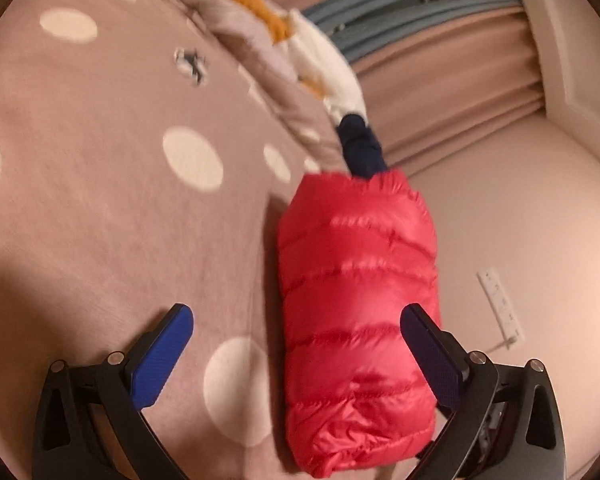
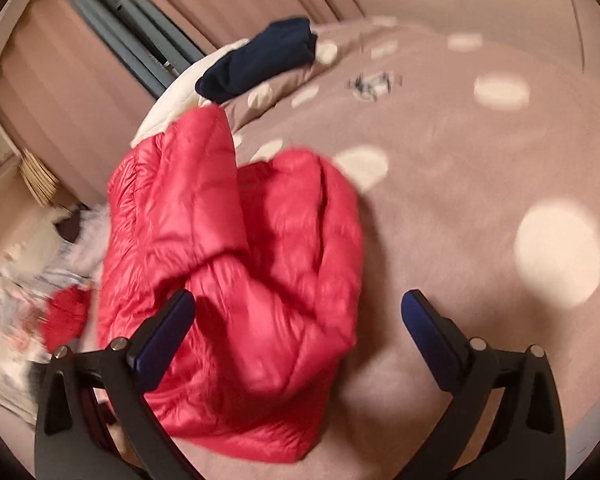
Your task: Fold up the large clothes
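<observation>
A glossy red quilted puffer jacket (image 1: 356, 320) is seen bundled on a pink polka-dot bedspread (image 1: 100, 200). The left claw (image 1: 296, 344) and right claw (image 2: 298, 332) are held apart, gripping nothing.

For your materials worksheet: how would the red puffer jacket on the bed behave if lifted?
The jacket would probably flop and unfold: it lies in soft, loose folds. Its puffy quilting suggests it is light for its size. The shiny shell may be slippery.
</observation>
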